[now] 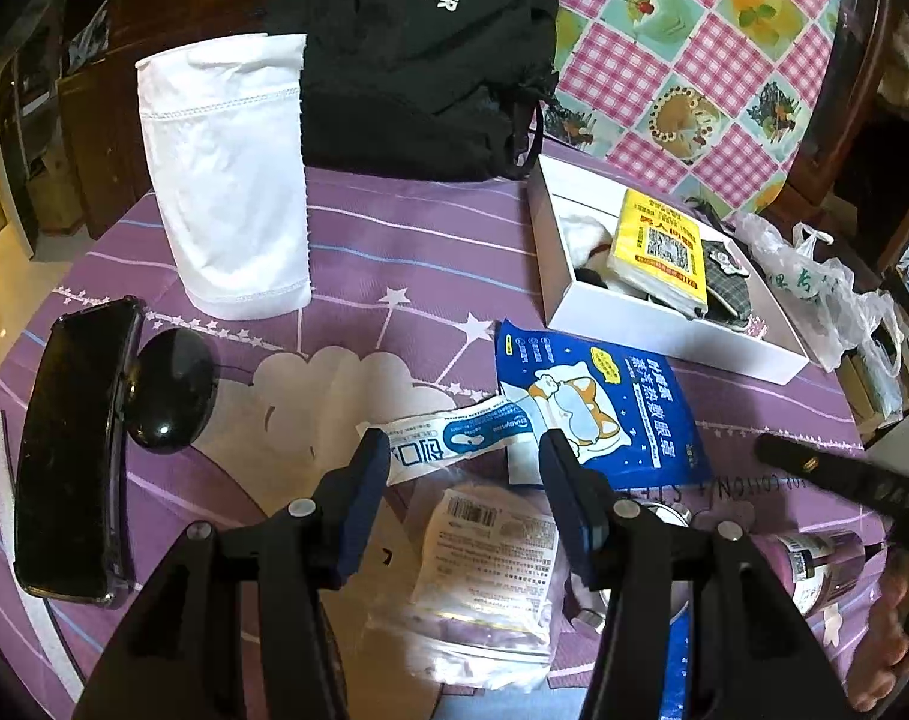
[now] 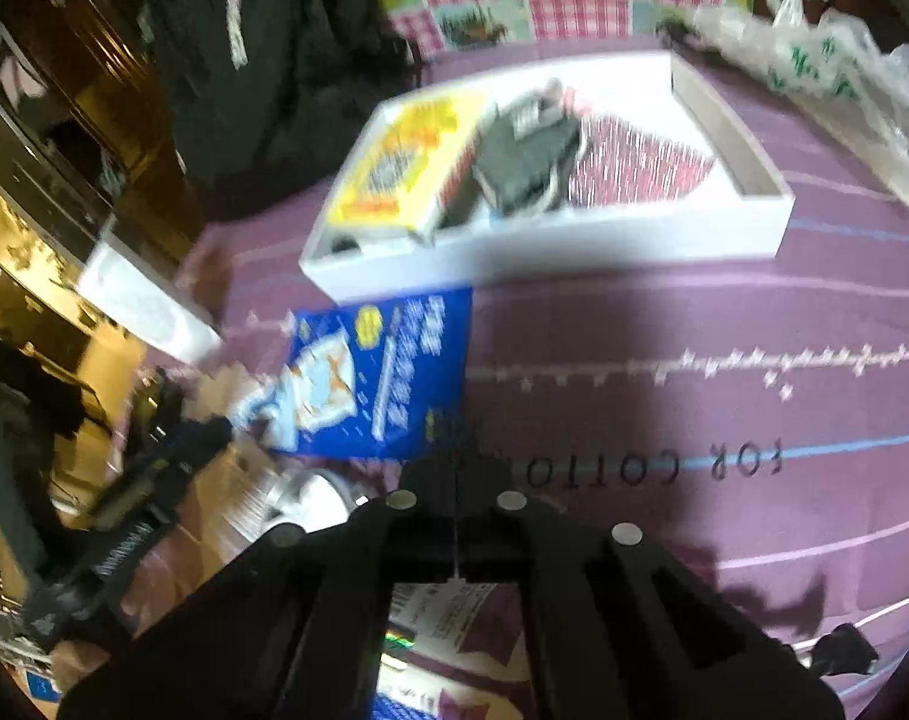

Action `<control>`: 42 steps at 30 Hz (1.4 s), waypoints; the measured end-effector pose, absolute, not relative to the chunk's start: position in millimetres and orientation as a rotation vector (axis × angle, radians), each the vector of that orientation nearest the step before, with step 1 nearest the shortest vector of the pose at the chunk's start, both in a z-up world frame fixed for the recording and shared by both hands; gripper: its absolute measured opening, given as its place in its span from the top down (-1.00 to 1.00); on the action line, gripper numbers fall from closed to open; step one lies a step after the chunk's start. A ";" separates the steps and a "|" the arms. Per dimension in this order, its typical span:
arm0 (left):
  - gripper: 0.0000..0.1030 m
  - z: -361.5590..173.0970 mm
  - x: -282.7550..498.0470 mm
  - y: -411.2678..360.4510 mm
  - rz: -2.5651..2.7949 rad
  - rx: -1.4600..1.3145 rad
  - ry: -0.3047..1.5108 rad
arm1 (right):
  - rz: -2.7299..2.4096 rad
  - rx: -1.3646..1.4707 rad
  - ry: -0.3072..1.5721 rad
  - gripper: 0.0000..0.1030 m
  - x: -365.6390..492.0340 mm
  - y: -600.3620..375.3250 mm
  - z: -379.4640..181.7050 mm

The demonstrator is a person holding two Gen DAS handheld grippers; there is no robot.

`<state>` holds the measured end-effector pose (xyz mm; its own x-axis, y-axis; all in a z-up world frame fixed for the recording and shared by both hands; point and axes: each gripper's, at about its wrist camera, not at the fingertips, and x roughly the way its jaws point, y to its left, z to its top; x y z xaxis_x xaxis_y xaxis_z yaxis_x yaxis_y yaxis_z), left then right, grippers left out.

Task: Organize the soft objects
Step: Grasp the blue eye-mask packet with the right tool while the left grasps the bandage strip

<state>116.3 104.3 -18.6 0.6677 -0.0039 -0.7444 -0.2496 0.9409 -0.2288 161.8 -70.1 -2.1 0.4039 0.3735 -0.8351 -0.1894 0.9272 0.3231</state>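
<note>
My left gripper (image 1: 463,444) is open, its fingers either side of a white and blue mask packet (image 1: 454,432) on the purple cloth. A clear bag with a barcode label (image 1: 484,564) lies under it. A blue eye-mask pack (image 1: 604,408) lies just right; it also shows in the right wrist view (image 2: 382,372). A white box (image 1: 664,324) holds a yellow tissue pack (image 1: 658,246) and a grey plaid item (image 1: 724,282). In the blurred right wrist view the box (image 2: 544,240) is ahead. My right gripper (image 2: 454,468) is shut and empty above the cloth.
A white folded cloth (image 1: 226,180) stands at the back left beside a black Wenger backpack (image 1: 418,48). A black phone (image 1: 70,450) and a black mouse (image 1: 172,390) lie at the left. A plastic bag (image 1: 826,294) lies right of the box. A small bottle (image 1: 814,558) lies near the right.
</note>
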 end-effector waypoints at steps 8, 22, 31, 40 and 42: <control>0.19 -19.9 120.1 118.1 0.159 -0.339 0.814 | 0.331 0.272 1.194 0.03 187.9 -62.0 -9.2; 0.98 -44.0 156.8 99.7 0.036 -0.321 0.865 | 0.314 0.071 1.293 -0.45 209.3 -1.2 -36.3; 1.00 -47.5 157.6 106.5 0.011 -0.363 0.851 | 0.234 -0.175 1.350 -0.65 210.7 52.8 -46.5; 1.00 -48.7 154.0 111.0 -0.007 -0.413 0.843 | 0.263 -0.126 1.318 0.44 204.6 69.9 -38.4; 1.00 -48.9 154.2 111.3 -0.009 -0.417 0.842 | 0.249 -0.087 1.322 0.63 204.7 67.7 -37.6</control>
<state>154.2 111.3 -48.9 0.6709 -0.1706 -0.7217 -0.1555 0.9192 -0.3617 204.7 67.7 -37.6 0.2239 0.1314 -0.9657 -0.2295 0.9701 0.0788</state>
